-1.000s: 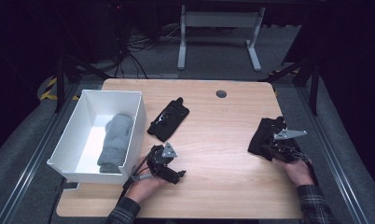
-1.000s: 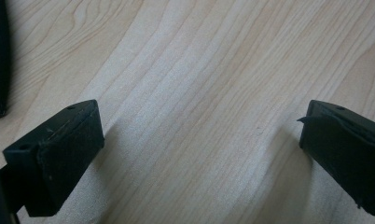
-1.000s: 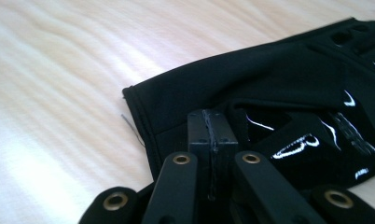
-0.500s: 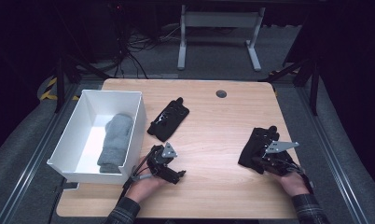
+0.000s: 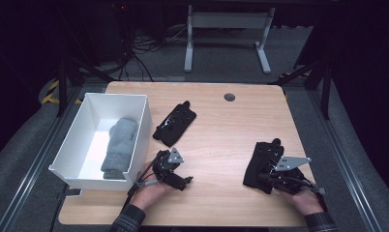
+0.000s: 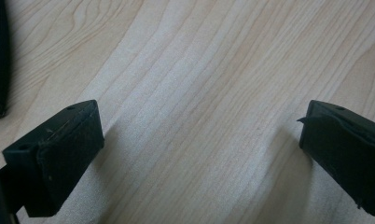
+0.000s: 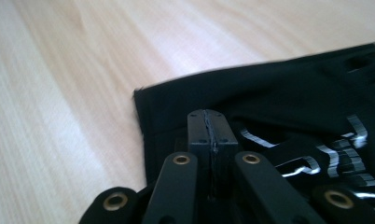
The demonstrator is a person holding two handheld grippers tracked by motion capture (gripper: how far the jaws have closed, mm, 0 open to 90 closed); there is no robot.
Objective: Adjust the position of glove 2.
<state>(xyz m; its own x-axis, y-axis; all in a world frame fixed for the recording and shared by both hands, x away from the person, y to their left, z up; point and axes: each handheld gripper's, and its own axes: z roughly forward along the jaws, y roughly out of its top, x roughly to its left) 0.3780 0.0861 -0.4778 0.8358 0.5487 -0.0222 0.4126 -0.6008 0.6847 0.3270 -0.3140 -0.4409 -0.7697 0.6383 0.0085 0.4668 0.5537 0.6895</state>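
From the high view, the light wooden table (image 5: pixel 216 130) carries a white rectangular plastic bin (image 5: pixel 139 128) at its left side, with a grey knitted mitten (image 5: pixel 119 147) lying inside it. Just right of the bin lies a black fabric glove with pale markings (image 5: pixel 174 123), and a second black fabric glove with silver lettering (image 5: pixel 261 164) lies near the table's right front, well apart from the first.

The right tongs (image 5: pixel 266 175) rest on the near edge of that second glove, held by a hand at the bottom right. The right gripper view adds what the high view cannot resolve: the right tongs (image 7: pixel 208 123) are pressed together, pad against pad, on top of the second glove (image 7: pixel 279 100) near its cuff edge; whether a fold of fabric is pinched between them I cannot tell. The silver lettering shows just right of the jaws.

The left tongs (image 5: pixel 180 180) sit by the bin's front corner. The left gripper view shows the left tongs (image 6: pixel 199 140) spread wide over bare wood, with a dark edge of something at the far left.
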